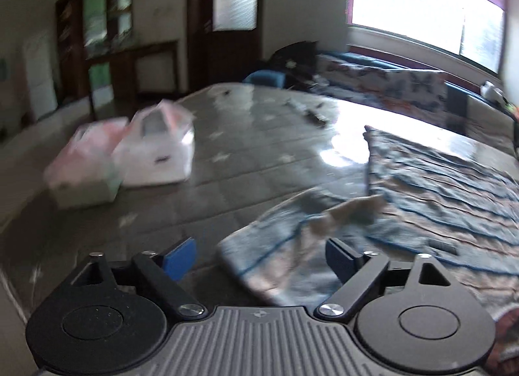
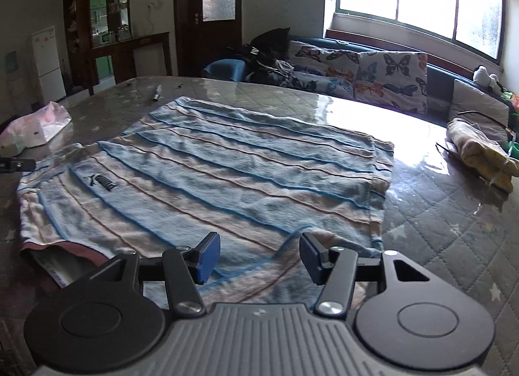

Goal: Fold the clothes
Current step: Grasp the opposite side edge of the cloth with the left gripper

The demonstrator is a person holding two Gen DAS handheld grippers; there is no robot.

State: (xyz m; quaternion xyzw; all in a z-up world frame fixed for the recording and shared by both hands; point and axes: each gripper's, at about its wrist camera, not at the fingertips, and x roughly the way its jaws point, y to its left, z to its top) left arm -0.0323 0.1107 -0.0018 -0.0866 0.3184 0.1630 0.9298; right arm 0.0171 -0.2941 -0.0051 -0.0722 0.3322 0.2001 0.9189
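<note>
Now the striped shirt (image 2: 207, 175) lies flat beneath the open right tongs (image 2: 259, 257).

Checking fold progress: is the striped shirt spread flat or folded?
Mostly spread: the striped shirt lies flat on the table; only one sleeve looks turned in.

Shirt (image 2: 207, 181) flat on table (image 2: 438, 214); bags (image 2: 35, 129) left, sofa (image 2: 373, 77) behind.
</note>
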